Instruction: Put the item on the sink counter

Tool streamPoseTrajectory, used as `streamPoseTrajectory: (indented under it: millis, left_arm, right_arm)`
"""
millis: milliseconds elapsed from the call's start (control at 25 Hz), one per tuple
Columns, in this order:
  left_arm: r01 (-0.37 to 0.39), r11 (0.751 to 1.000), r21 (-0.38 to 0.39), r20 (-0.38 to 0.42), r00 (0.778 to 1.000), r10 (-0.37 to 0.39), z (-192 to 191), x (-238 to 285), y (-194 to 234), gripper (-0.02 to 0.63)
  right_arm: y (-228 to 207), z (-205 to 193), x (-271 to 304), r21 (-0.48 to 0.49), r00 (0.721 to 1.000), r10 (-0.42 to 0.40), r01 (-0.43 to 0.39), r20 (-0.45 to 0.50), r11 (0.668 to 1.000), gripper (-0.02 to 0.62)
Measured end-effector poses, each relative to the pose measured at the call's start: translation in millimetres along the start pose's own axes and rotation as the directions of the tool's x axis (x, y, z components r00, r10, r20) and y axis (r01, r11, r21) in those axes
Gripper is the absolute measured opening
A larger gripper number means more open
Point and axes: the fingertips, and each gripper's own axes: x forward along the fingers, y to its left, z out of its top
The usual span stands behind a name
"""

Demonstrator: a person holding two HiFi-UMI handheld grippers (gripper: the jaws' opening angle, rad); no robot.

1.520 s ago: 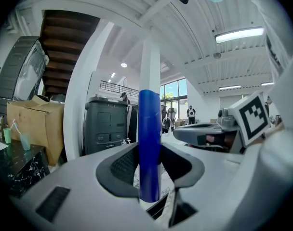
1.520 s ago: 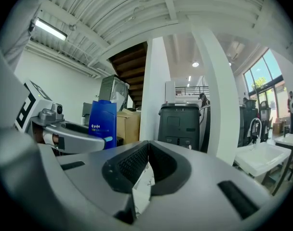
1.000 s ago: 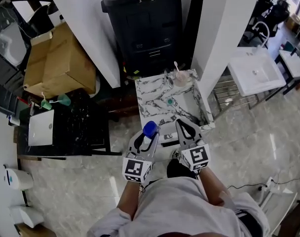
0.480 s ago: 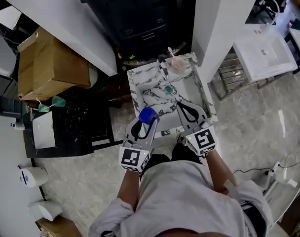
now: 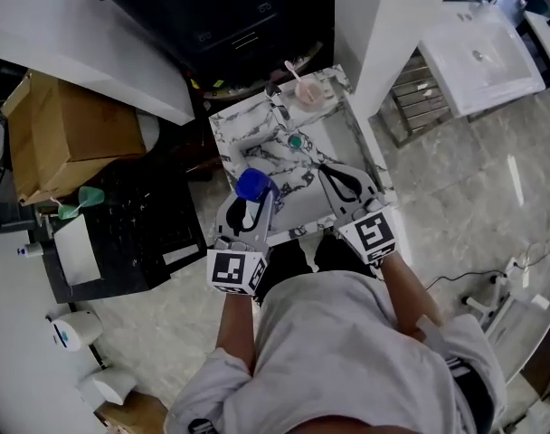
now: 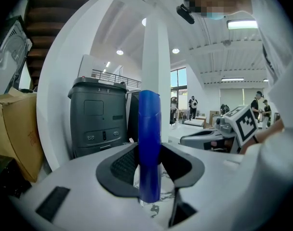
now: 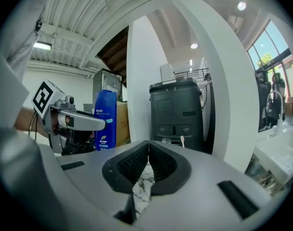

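Two grippers hang over the near edge of the marble sink counter (image 5: 232, 132), and only one carries anything. The left gripper (image 5: 250, 204) is clamped on a blue bottle (image 5: 254, 185), its pads pressing on the lower body. The bottle's long axis runs straight up and down, cap uppermost. The right gripper (image 5: 333, 175) has its jaws pressed together with nothing between them. It sits just beside the left one, over the near right part of the counter by the basin (image 5: 325, 147).

What matters is where the bottle stands relative to the stone. Seen from above, the cap lies over the counter's near-left part, on the ledge to the left of the basin. From the left gripper view, veined marble shows directly under the bottle's base. I can't tell whether the base is touching the stone or hovering just off it.

A cup with a toothbrush (image 5: 307, 93) stands at the far edge, well apart from the bottle. My guess is the move needed is a straight lowering onto the ledge, not a reach forward.
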Motion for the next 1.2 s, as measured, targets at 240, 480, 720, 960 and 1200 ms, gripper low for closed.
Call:
streamPoseTrajectory:
  millis: [240, 480, 720, 960, 1200]
  left_arm:
    - [0.058, 0.998, 0.008, -0.027, 0.998, -0.057, -14, 23, 16, 0.152]
    - [0.131, 0.991, 0.004, -0.047, 0.990, -0.130, -25, 43, 36, 0.152]
    - [0.238, 0.969, 0.069, -0.071, 0.970, -0.233, -38, 66, 53, 0.152]
    - [0.305, 0.950, 0.061, -0.081, 0.950, -0.300, -50, 89, 71, 0.152]
    - [0.361, 0.931, 0.060, -0.088, 0.931, -0.355, -65, 102, 81, 0.152]
  right_arm:
    - [-10, -17, 21, 0.055, 0.999, -0.034, 0.035, -0.015, 0.998, 0.005]
    - [-12, -30, 48, 0.090, 0.996, -0.064, 0.069, -0.058, 0.994, 0.005]
    - [-15, -48, 73, 0.092, 0.987, -0.094, 0.107, -0.131, 0.990, 0.005]
    - [-16, -69, 95, 0.123, 0.978, -0.123, 0.144, -0.166, 0.982, 0.005]
    - [-18, -84, 110, 0.138, 0.967, -0.160, 0.189, -0.200, 0.972, 0.005]
